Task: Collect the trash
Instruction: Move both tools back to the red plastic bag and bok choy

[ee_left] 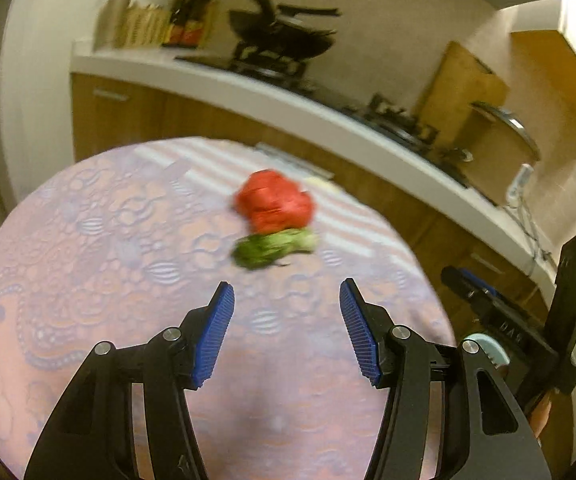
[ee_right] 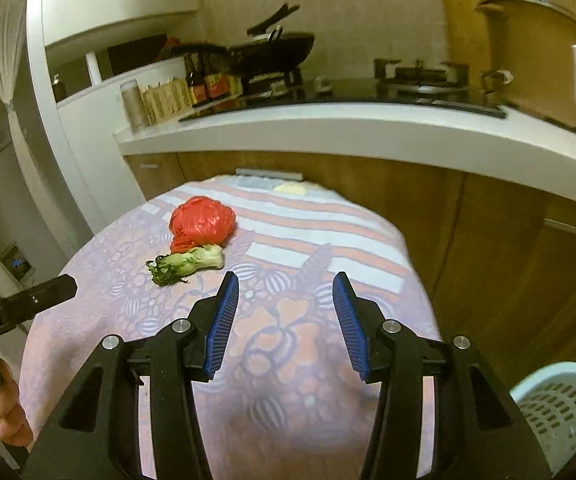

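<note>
A crumpled red plastic bag lies on a round table covered with a pink and lilac patterned cloth. Touching its near side lies a green vegetable scrap with a pale stem. My left gripper hovers open just short of the scrap, nothing between its blue pads. My right gripper is open too and empty, with both pieces ahead to its left. A pale blue perforated basket stands low beside the table at the right.
Behind the table runs a white counter over wooden cabinets, with a stove, a black wok, bottles and a rice cooker. The other gripper's black body shows at each view's edge, and a hand at lower left.
</note>
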Motion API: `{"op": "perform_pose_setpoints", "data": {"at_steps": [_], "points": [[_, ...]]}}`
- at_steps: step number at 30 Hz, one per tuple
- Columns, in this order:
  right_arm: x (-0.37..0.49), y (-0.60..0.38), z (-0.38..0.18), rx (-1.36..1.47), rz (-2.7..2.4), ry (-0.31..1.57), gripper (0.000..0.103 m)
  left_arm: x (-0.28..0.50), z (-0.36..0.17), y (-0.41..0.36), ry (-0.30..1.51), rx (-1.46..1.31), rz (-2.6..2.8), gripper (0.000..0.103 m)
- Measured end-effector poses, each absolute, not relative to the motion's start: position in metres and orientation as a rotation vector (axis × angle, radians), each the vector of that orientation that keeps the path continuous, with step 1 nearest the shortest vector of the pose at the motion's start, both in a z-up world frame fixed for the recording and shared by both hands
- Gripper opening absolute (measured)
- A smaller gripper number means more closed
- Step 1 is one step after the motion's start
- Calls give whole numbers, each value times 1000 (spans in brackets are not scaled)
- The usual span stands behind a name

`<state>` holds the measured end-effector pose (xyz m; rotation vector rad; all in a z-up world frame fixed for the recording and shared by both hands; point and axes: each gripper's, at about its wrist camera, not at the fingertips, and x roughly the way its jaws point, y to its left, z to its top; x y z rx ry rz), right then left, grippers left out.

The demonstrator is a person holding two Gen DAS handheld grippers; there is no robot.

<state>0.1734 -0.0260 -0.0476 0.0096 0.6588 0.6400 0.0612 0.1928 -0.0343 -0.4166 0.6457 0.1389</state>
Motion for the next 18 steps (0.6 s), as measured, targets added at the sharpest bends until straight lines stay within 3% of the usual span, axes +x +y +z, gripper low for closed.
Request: {"op": "perform_pose_setpoints", "data": {"at_steps": [9, 18], "points": [[205, 37, -59, -55, 778, 779, 45, 105, -36, 227, 683, -445, 127, 54], [256, 112, -86, -107, 901, 926, 46, 89, -47, 251, 665, -505, 149, 54]]}}
